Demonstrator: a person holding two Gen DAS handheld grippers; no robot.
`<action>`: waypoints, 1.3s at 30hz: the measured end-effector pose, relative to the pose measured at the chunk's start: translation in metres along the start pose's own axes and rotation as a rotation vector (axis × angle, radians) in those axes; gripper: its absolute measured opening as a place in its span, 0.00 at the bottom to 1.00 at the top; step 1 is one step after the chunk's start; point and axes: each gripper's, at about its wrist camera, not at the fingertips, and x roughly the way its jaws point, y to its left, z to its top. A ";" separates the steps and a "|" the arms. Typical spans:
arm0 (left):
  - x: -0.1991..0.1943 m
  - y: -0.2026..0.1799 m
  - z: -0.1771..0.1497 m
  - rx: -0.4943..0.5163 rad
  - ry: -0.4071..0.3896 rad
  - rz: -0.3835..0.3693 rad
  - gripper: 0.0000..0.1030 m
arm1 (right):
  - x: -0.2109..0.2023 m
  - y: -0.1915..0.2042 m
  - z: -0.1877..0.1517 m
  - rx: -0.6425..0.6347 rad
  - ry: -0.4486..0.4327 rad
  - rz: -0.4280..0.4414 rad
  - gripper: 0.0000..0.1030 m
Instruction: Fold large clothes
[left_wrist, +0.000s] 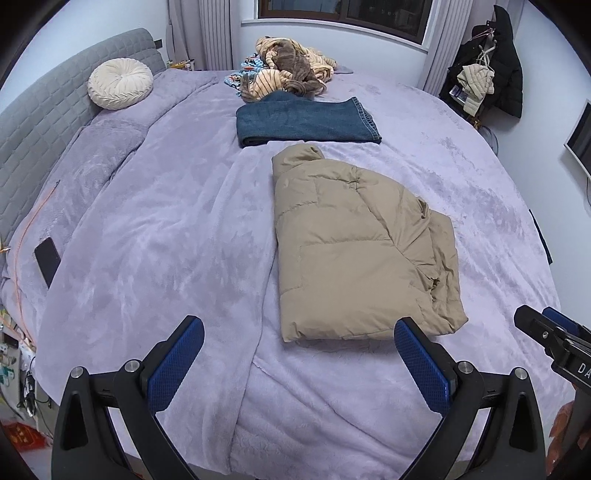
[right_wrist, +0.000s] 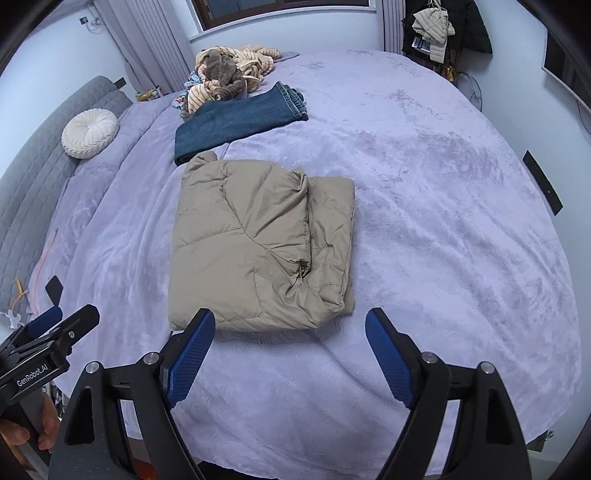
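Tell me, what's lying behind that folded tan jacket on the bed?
Right behind the tan jacket lie folded jeans, then a heap of striped and brown clothes. The jeans' near edge seems to touch the jacket's collar; whatever the heap covers is hidden.

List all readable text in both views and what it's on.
"GenRobot.AI": white print on the side of the left claw, seen in the right wrist view.
"DA": white letters, cut off by the frame edge, on the right claw, seen in the left wrist view.
Tag on the clothes rack: too small to read.
Red box on the floor: marks too blurred to read.
Tan jacket, jeans: no text visible.
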 end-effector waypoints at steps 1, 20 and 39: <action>-0.003 -0.001 0.000 0.003 -0.005 -0.001 1.00 | -0.003 0.000 0.000 -0.002 -0.006 -0.004 0.95; -0.029 -0.006 -0.001 0.018 -0.050 0.023 1.00 | -0.040 0.008 -0.003 -0.021 -0.096 -0.056 1.00; -0.032 -0.003 -0.001 0.010 -0.051 0.025 1.00 | -0.039 0.014 -0.003 -0.028 -0.094 -0.054 1.00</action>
